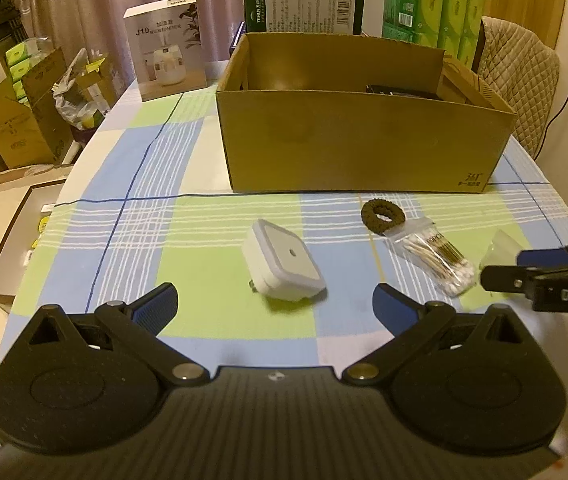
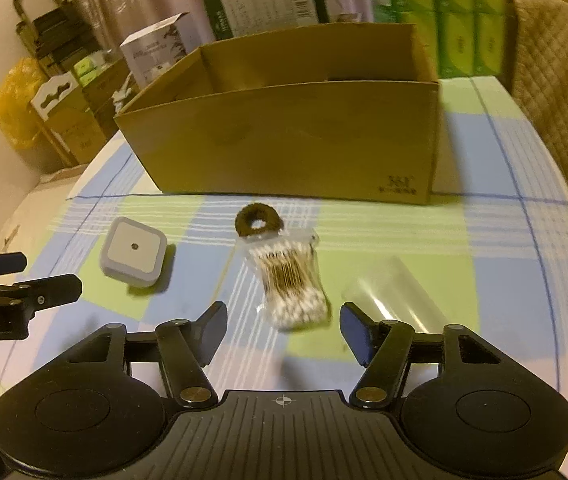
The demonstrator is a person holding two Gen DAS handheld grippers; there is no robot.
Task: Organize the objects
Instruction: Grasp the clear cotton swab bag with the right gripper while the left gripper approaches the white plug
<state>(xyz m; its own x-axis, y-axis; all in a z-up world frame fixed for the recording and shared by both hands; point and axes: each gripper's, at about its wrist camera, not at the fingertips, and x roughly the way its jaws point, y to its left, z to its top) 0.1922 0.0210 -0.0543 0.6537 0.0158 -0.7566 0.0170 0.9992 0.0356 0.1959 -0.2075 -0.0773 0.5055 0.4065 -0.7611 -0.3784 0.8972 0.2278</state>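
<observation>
Two claws are hovering low over the near edge of the table (image 1: 212, 312), which is wearing a blue, green and white checked cloth. The left claw (image 1: 274, 304) is standing with its blue-padded jaws wide apart and empty, lined up on one white square plug-in night light (image 1: 284, 266) lying just beyond it. The right claw (image 2: 284, 330) is likewise gaping and holding nothing, framing one clear bag of cotton swabs (image 2: 289, 280).

Four loose items are waiting in a row, presumably for boxing: the night light at the left, one dark brown fabric hair tie (image 2: 258, 220) touching the far end of the swab bag, and one clear plastic piece (image 2: 393, 292) near right. One open brown cardboard box (image 1: 359, 140), probably the destination, is sitting just behind them.
</observation>
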